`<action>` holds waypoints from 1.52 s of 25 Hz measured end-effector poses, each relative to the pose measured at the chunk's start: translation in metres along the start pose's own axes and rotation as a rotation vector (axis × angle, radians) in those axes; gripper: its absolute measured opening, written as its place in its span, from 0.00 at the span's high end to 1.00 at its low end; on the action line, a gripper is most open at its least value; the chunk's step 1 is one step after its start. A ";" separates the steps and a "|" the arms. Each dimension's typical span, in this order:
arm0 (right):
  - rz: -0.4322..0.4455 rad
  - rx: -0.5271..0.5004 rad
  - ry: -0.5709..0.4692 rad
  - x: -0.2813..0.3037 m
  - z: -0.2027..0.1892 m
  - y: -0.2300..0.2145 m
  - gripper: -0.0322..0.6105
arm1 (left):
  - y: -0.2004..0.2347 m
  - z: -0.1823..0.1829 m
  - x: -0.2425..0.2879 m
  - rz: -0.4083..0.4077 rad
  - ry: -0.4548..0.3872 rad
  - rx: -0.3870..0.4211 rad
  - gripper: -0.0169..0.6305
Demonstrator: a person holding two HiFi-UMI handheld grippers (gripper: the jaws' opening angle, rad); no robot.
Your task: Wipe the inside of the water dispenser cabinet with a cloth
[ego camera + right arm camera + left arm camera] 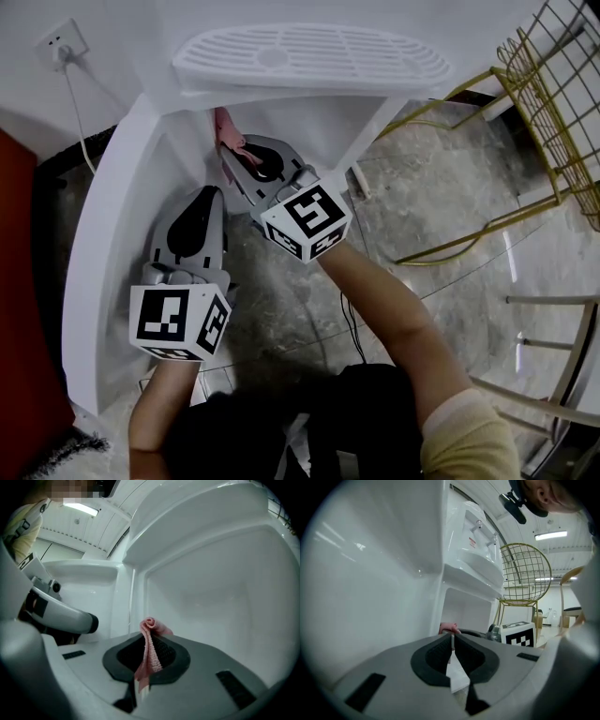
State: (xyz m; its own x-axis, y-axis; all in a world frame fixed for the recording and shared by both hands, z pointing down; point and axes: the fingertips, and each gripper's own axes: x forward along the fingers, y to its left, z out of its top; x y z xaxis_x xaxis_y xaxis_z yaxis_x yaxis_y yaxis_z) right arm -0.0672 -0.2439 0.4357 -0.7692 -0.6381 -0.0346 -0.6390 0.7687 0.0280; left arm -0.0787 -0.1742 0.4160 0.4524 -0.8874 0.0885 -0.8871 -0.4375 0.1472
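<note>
1. Head view: the drip tray (309, 56) overhangs at 12 o'clock. The open cabinet door (98, 244) runs down your 9 o'clock side. The cabinet's far edge (375, 127) slants at 1 o'clock, so your working room is the wedge between door and edge. The gold wire chair (553, 112) sits at 2 o'clock, well apart. Your right gripper (232, 155) is at the cabinet mouth, with the pink cloth (225, 131) poking from its tip toward 12. Your left gripper (208, 195) is just beside it, at its 7 o'clock, near the door.

2. Left gripper view: your left jaws are pressed together with nothing between them. The door's white face (370, 573) fills everything from 8 to 11 o'clock, very near. The cabinet (468, 611) opens at 12 to 1. The cloth (449, 628) peeks just over the jaw tips at 12. The right gripper's marker cube (518, 634) is at 3.

3. Right gripper view: your right jaws are clamped on the cloth (153, 626). Its rolled end stands above the tips and its tail hangs down between the pads. The cabinet's inner wall (215, 588) spreads from 12 to 3. Whether the cloth touches it, I can't tell. The left gripper (70, 618) noses in at 9.
</note>
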 end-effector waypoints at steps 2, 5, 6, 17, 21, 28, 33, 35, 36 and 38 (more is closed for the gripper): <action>0.001 0.002 0.015 -0.002 -0.007 0.000 0.91 | 0.000 -0.001 0.000 0.003 0.006 -0.001 0.93; 0.004 0.004 0.035 -0.004 -0.017 0.001 0.91 | 0.000 -0.003 0.001 0.006 0.019 -0.003 0.93; 0.005 0.007 0.042 -0.005 -0.021 0.001 0.91 | 0.000 -0.004 0.001 0.007 0.021 -0.003 0.93; 0.038 0.016 0.163 -0.005 -0.067 0.010 0.91 | 0.003 -0.011 0.003 0.007 0.019 -0.006 0.93; 0.051 0.020 0.209 -0.006 -0.082 0.010 0.91 | 0.004 -0.011 0.002 0.011 0.024 -0.009 0.93; 0.059 0.005 0.323 -0.009 -0.113 0.009 0.91 | 0.003 -0.016 0.004 0.006 0.035 -0.004 0.93; 0.062 -0.005 0.388 -0.014 -0.130 0.008 0.91 | 0.003 -0.020 0.004 0.009 0.043 -0.008 0.93; 0.063 -0.011 0.412 -0.015 -0.134 0.008 0.91 | 0.003 -0.022 0.004 0.008 0.050 -0.012 0.93; 0.064 -0.016 0.424 -0.016 -0.136 0.008 0.91 | 0.002 -0.023 0.004 0.008 0.052 -0.014 0.93; 0.064 -0.027 0.447 -0.018 -0.140 0.008 0.91 | 0.002 -0.024 0.005 0.007 0.053 -0.016 0.93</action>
State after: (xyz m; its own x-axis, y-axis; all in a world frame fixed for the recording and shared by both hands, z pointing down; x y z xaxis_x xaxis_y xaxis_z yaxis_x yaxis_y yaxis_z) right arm -0.0599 -0.2324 0.5766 -0.7318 -0.5500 0.4025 -0.5854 0.8096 0.0419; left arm -0.0760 -0.1757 0.4401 0.4511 -0.8812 0.1415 -0.8887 -0.4289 0.1621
